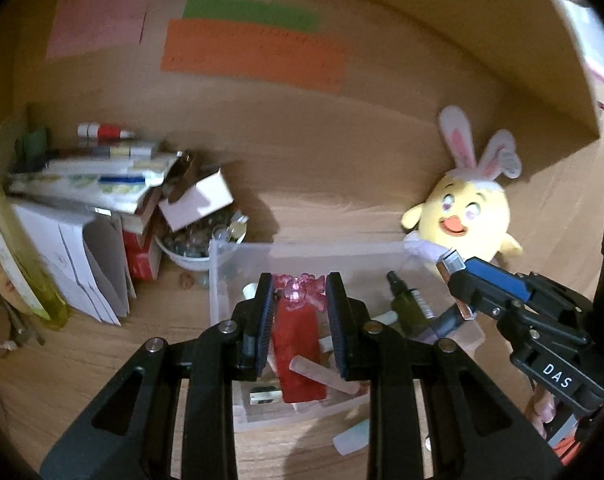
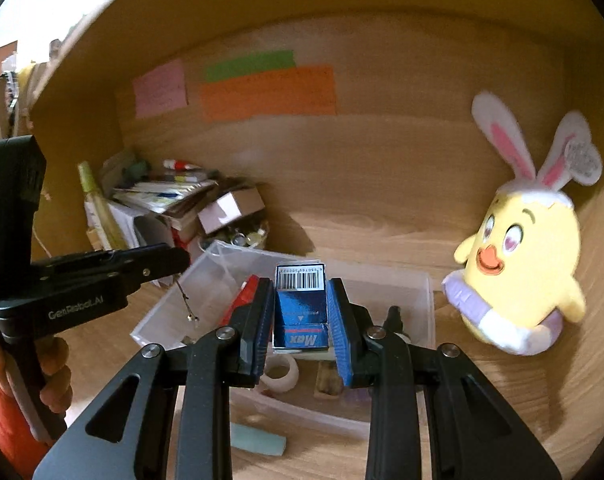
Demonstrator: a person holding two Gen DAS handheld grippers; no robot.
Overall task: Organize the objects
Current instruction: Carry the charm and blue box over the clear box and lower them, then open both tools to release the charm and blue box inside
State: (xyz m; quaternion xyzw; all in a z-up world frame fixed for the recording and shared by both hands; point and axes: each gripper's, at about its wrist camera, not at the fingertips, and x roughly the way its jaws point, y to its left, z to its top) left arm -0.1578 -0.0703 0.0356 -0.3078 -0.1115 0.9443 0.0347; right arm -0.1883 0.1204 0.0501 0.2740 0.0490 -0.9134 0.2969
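A clear plastic bin (image 1: 218, 280) (image 2: 426, 284) stands on a wooden shelf and holds several small items. My right gripper (image 2: 300, 282) is shut on a blue staple box (image 2: 300, 308) with a barcode end and carries it just above the bin. The left wrist view shows that gripper (image 1: 461, 276) and the box (image 1: 497, 280) over the bin's right side. My left gripper (image 1: 300, 280) (image 2: 182, 258) hovers over the bin's left part, its jaws close together with nothing gripped. Between its fingers I see a red item with a pink clear top (image 1: 298, 352) lying in the bin under a white stick (image 1: 325, 378).
A yellow plush chick with rabbit ears (image 1: 465, 216) (image 2: 517, 256) leans at the right. Left of the bin are a white bowl of glass beads (image 1: 190, 256) and a stack of books and papers (image 1: 82, 184). A pale green block (image 2: 258, 444) lies in front of the bin. A hand (image 2: 54, 380) holds the left gripper.
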